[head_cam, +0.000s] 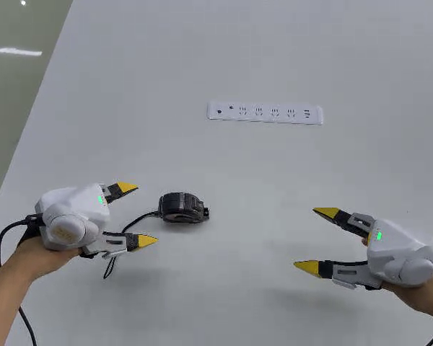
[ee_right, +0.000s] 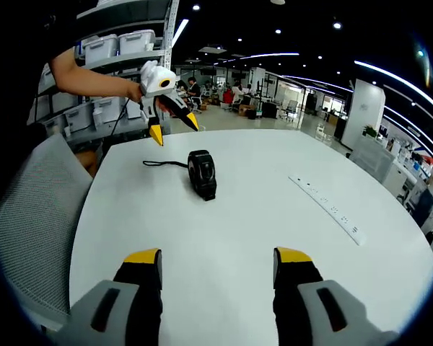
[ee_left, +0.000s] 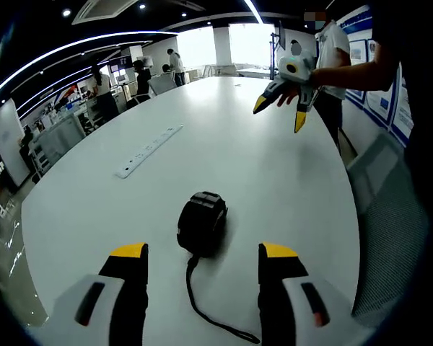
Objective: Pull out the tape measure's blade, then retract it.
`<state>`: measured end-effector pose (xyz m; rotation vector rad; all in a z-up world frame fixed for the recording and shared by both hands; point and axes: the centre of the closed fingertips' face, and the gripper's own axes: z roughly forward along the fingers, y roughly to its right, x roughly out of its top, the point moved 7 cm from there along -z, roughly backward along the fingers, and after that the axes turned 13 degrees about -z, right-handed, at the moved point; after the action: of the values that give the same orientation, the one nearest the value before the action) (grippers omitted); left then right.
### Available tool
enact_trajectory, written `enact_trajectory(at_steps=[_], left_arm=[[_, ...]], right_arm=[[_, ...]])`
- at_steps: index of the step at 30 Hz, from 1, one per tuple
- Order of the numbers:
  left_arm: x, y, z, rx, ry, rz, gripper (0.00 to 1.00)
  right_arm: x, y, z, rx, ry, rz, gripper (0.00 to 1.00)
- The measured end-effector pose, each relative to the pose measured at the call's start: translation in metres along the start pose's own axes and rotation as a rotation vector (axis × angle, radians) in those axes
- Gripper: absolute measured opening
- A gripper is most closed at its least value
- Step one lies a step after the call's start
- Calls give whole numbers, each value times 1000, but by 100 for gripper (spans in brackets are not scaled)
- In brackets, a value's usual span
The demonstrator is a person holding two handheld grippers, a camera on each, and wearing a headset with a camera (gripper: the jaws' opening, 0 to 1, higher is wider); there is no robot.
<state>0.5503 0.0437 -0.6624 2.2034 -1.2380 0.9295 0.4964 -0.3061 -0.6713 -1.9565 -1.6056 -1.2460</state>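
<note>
- The tape measure lies on the white table. It is just in front of the left tongs and does not touch them.
- The left tongs are spread wide, with nothing between their yellow tips.
- The right tongs are spread wide too and hold nothing. They are well apart from the tape measure.
- A thin black strap runs from the tape measure toward the left tongs. In the head view, part of it is hidden behind the lower jaw.
- The tape measure is small and dark, so its front end is hard to make out.
- The right hand is cut off by the edge of the head view.
- A long white power strip lies farther back on the table. Its sockets are too small to see well.
</note>
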Motion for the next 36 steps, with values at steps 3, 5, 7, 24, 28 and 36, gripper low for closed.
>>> enact_trajectory(at_steps=[3, 5, 7, 24, 28, 36], left_arm=[[0, -3, 5, -16, -10, 15, 56], [0, -5, 8, -22, -21, 27, 56], [0, -7, 12, -34, -28, 39, 54], [-8, -18, 46, -118, -120, 109, 48], [-9, -18, 53, -137, -138, 130, 46], [-9, -17, 65, -173, -171, 169, 43]], right_arm=[[0, 4, 7, 12, 4, -16, 60], [0, 6, 12, 26, 7, -26, 58], [0, 9, 17, 34, 12, -33, 56], [-4, 21, 66, 122, 14, -88, 48], [-4, 23, 77, 140, 20, -90, 46], [0, 27, 97, 156, 51, -80, 43]])
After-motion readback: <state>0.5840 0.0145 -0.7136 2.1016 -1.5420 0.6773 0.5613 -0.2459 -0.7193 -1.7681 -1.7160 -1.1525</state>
